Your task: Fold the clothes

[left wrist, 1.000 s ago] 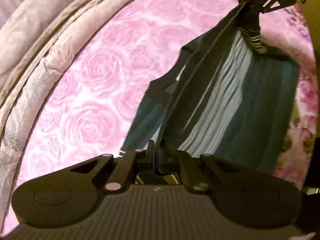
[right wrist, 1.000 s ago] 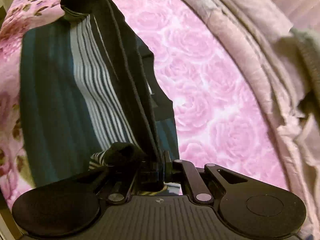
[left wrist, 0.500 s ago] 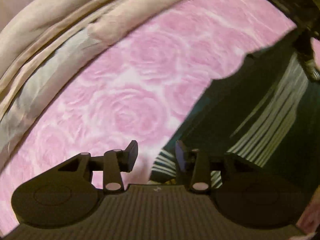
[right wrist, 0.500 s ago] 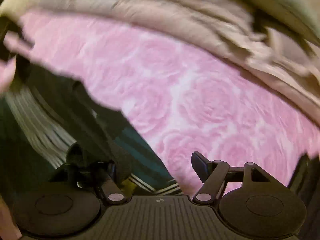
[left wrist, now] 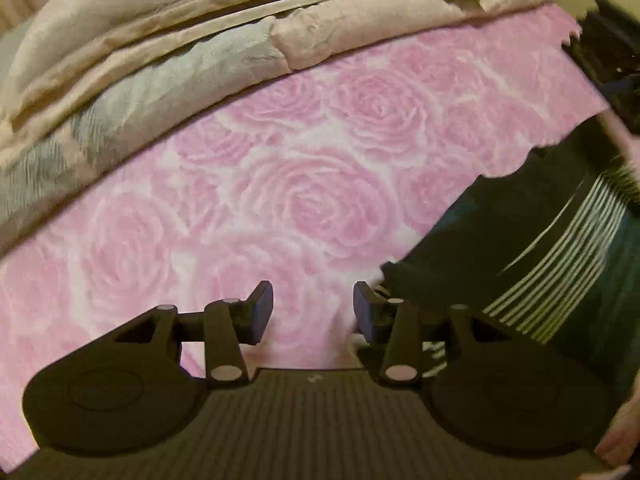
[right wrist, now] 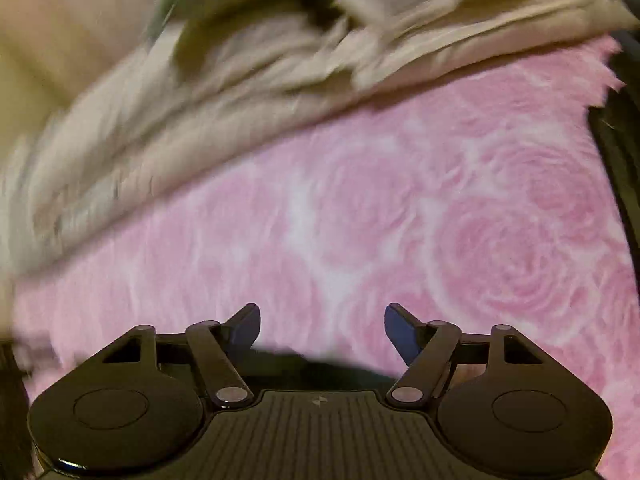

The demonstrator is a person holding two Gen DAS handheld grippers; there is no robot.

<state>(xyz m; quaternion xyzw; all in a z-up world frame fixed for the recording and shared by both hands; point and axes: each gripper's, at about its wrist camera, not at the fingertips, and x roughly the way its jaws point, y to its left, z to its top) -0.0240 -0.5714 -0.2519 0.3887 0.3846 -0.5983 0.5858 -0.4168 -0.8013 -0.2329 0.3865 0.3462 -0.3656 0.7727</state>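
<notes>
A dark garment with teal panels and thin white stripes (left wrist: pixel 532 256) lies on the pink rose-print bedspread (left wrist: pixel 280 200) at the right of the left wrist view. My left gripper (left wrist: pixel 313 312) is open just left of the garment's near corner, with only bedspread between its fingers. My right gripper (right wrist: pixel 322 332) is open too, over bare pink bedspread (right wrist: pixel 400 220). A dark sliver of cloth (right wrist: pixel 320 362) shows just under its fingers. The right wrist view is blurred.
A rumpled beige and grey quilt (left wrist: pixel 180 40) is heaped along the far side of the bed, also seen as the blurred quilt (right wrist: pixel 240 60). A dark object (left wrist: pixel 608 48) sits at the far right edge. Part of a hand (left wrist: pixel 616 444) shows at the bottom right corner.
Both grippers were shut on the striped garment a second ago and held it up between them. They let go, and the garment now lies on the bed. Both views have swung toward the quilt.
</notes>
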